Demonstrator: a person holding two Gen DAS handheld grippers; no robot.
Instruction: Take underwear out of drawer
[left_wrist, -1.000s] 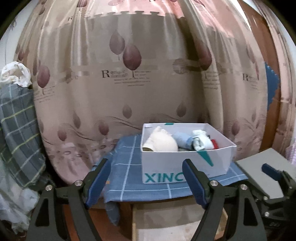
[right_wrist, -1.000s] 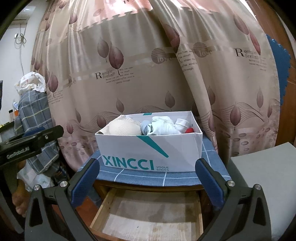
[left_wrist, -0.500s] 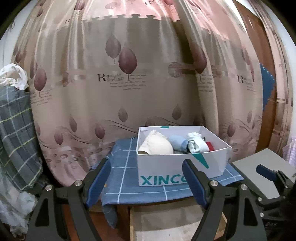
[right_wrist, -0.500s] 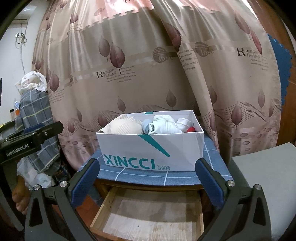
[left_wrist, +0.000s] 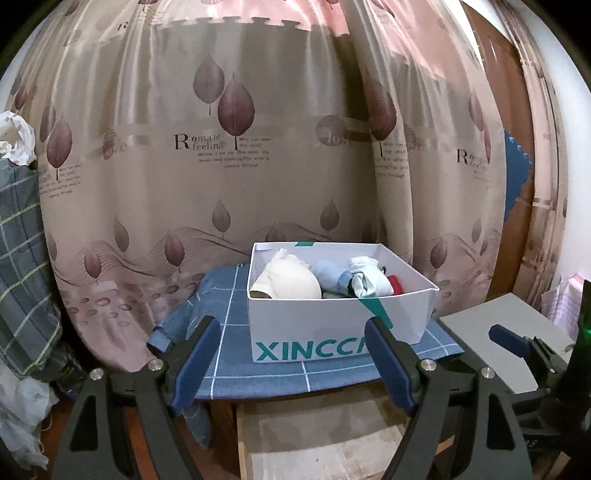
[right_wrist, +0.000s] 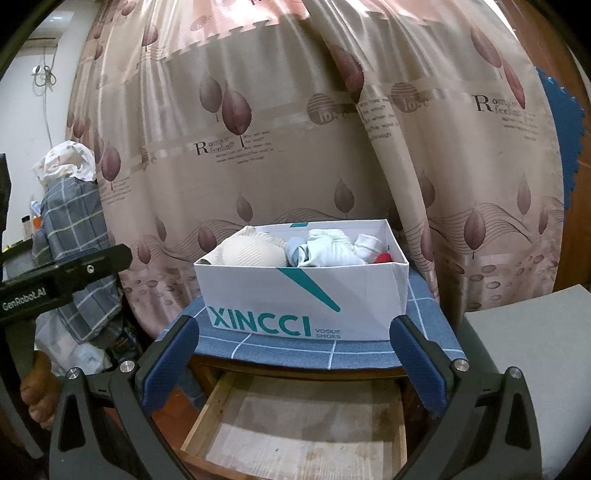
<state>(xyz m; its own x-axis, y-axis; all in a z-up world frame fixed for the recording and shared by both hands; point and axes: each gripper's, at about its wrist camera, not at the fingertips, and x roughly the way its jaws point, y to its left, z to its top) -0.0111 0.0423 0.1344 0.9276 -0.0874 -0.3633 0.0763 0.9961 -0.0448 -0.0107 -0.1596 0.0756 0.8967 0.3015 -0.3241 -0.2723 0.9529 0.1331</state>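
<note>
Below, at the left edge of the right wrist view, a bare foot (right_wrist: 38, 387) of a person shows beside a plaid cloth (right_wrist: 70, 236). Lower left to lower right in the left wrist view, the left hand-held gripper (left_wrist: 293, 358) hangs with its blue-padded fingers spread wide and nothing between them. Centre frame, a white shoebox (left_wrist: 332, 325) marked XINCCI sits on a blue checked cloth (left_wrist: 229, 332) over the bench (right_wrist: 295, 371); inside it lie underwear items, a cream bra (left_wrist: 291, 278) at the left, then pale blue (left_wrist: 330, 273) and white rolled garments (left_wrist: 367, 282), with a red piece (left_wrist: 395, 284) at the right end. Under the bench edge in the right wrist view, the wooden drawer (right_wrist: 295, 424) stands pulled open, its floor bare. Across the bottom of that view, the right hand-held gripper (right_wrist: 295, 358) is likewise wide open and holding nothing. Behind, a leaf-print curtain (right_wrist: 295, 147) fills the frame. At far right, a grey surface (right_wrist: 535, 369) lies beside the bench.
</note>
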